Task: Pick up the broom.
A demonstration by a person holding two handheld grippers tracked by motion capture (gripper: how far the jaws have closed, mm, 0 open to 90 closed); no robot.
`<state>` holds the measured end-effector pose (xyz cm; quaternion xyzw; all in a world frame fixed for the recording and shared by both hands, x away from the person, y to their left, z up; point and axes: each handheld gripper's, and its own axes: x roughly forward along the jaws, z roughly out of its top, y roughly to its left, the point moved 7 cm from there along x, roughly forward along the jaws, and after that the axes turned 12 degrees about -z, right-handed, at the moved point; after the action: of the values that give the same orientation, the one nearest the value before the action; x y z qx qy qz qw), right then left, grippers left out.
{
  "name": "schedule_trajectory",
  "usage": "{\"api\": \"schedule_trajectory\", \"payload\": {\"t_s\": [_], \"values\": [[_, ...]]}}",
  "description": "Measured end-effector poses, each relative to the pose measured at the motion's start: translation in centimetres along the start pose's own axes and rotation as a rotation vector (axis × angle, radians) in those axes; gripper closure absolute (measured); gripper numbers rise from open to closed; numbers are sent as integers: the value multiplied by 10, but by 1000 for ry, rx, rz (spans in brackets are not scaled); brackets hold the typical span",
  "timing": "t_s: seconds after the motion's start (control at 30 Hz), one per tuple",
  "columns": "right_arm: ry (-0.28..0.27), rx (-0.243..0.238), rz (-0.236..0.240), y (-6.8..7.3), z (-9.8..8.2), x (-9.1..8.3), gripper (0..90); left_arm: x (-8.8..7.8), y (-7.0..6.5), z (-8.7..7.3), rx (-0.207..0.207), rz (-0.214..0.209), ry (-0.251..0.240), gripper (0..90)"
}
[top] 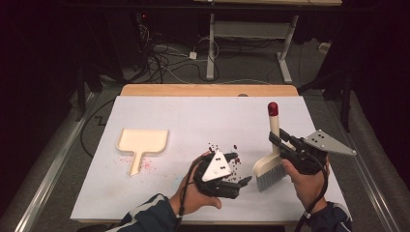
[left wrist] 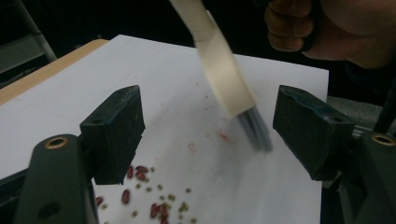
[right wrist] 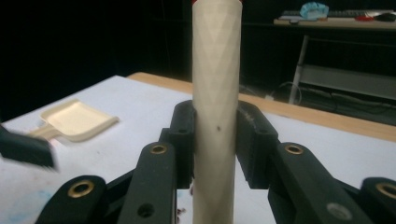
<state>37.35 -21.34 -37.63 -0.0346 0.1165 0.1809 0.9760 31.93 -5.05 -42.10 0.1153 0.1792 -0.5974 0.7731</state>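
The room is dim and its edges are almost black. Light falls from above on the white surface (top: 193, 121), the brightest area, without strong glare. In the left gripper view the brush (left wrist: 224, 74) is smeared by motion blur. In the right gripper view the near tongs and handle look soft, and a dark blurred shape shows at the left edge.
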Motion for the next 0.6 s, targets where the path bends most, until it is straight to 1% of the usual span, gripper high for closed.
{"api": "schedule_trajectory", "payload": {"t_s": [0.03,0.1,0.13,0.17,0.2,0.23,0.27,0.3,0.33,0.37,0.4,0.5,0.53,0.57,0.6], "values": [[-5,-17,1,10,3,1,709,11,0,3,-20,0,-10,249],[-26,-32,1,19,6,1,709,19,2,5,-38,8,-18,259],[-27,-42,9,24,7,1,709,19,2,5,-38,8,-18,266],[-32,-38,14,28,8,1,708,22,4,6,-43,13,-21,276],[-39,-33,21,33,9,0,708,27,9,5,-45,43,-16,283],[-39,-33,21,33,9,0,708,27,9,5,-45,43,-16,309],[-47,-47,26,41,10,0,708,30,14,3,-70,40,-24,327],[-58,-47,24,44,10,-1,708,31,16,1,-69,43,-12,350],[-63,-53,30,48,11,-2,708,31,16,1,-69,43,-12,384],[-64,-61,37,51,12,-3,708,30,17,-1,-75,25,-29,395],[-69,-57,35,53,12,-4,707,30,17,-1,-75,25,-29,443],[-90,-69,47,57,15,-7,706,25,19,-4,-81,2,-53,608],[-93,-66,56,57,15,-8,706,20,21,-4,-73,8,-60,616],[-98,-63,61,57,16,-9,704,20,21,-4,-73,8,-60,625],[-100,-65,68,57,16,-10,703,15,22,-4,-69,-2,-67,634]]}}
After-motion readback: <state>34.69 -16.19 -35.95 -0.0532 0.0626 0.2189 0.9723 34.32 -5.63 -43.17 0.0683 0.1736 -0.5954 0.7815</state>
